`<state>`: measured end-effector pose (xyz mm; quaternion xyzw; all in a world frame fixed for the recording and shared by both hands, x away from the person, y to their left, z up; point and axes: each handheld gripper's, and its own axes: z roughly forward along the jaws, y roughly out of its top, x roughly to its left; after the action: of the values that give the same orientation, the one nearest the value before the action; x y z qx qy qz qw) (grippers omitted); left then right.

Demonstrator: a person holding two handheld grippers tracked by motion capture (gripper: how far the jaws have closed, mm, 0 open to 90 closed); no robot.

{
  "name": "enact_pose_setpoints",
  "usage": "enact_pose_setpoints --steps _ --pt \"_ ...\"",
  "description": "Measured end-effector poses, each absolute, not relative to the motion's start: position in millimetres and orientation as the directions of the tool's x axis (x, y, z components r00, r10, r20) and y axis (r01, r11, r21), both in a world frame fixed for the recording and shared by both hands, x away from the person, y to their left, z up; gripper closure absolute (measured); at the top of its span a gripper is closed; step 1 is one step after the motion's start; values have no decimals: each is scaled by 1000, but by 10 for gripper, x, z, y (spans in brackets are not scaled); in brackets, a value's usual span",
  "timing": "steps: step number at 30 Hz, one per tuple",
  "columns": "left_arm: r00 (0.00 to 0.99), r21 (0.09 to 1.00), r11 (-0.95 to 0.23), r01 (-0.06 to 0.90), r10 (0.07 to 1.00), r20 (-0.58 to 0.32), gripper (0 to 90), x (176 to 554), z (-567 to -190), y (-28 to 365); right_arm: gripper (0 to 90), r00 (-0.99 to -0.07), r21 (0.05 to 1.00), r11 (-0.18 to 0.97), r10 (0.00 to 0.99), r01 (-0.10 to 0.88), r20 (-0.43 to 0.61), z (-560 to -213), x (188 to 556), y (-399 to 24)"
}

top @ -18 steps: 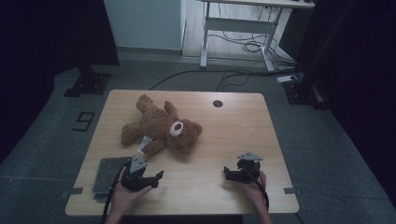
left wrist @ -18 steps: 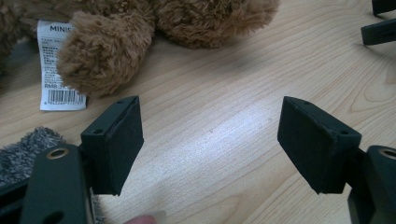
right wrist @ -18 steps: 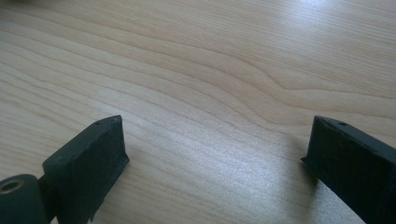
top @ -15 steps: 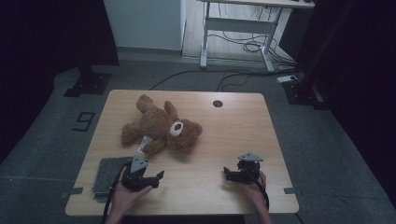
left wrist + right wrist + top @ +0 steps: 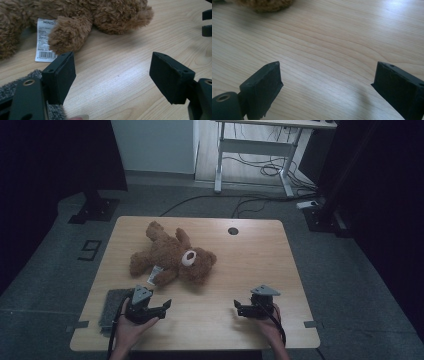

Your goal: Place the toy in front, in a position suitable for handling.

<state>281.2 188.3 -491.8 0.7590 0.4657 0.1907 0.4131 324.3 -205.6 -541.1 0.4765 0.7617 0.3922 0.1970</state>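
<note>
we have both tools resting low at the near edge of the wooden table (image 5: 260, 250), and nothing is in hand yet. the left gripper (image 5: 162, 306) has its jaws spread wide with only bare wood between them; the right gripper (image 5: 239, 309) is likewise wide open and empty, pointing left across the table.

the brown teddy bear (image 5: 172, 257) lies flat on the left half of the table, its head toward the middle and its legs toward the far left. in the left gripper view its near paw (image 5: 68, 33) sits just beyond our left jaw, beside the white sewn-in label (image 5: 45, 40). a grey felt pad (image 5: 111, 307) lies under our left hand at the near left corner.

the step in hand looks like a reach for the bear. to do it well, we'd judge the left tool should go first, since it is nearest: move it far and slightly left, keep the jaws wide, and take the paw or the arm rather than the label, which would slip or tear. plush squashes, so we should close well past first contact. the right tool is well apart from the bear and has to travel left and far to take the head side; we'd keep it low and level so it doesn't shove the toy away.
</note>
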Motion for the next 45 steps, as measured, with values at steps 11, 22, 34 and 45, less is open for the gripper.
enact_pose_setpoints --steps 11,22,34,45 --pt "458 808 -216 548 886 -73 203 2855 -4842 2022 115 -515 795 229 849 562 118 -5361 3241 -2010" --pt "455 784 -255 566 890 -39 197 3150 -4840 1955 120 -552 812 236 825 533 122 -5292 3325 -1841" --pt "436 759 -270 593 900 -20 194 3464 -4994 1834 126 -613 825 251 777 507 140 -5222 3536 -1447" --pt "436 747 -276 605 900 -20 217 3620 -5064 1805 127 -646 833 248 746 494 161 -5207 3647 -1162"
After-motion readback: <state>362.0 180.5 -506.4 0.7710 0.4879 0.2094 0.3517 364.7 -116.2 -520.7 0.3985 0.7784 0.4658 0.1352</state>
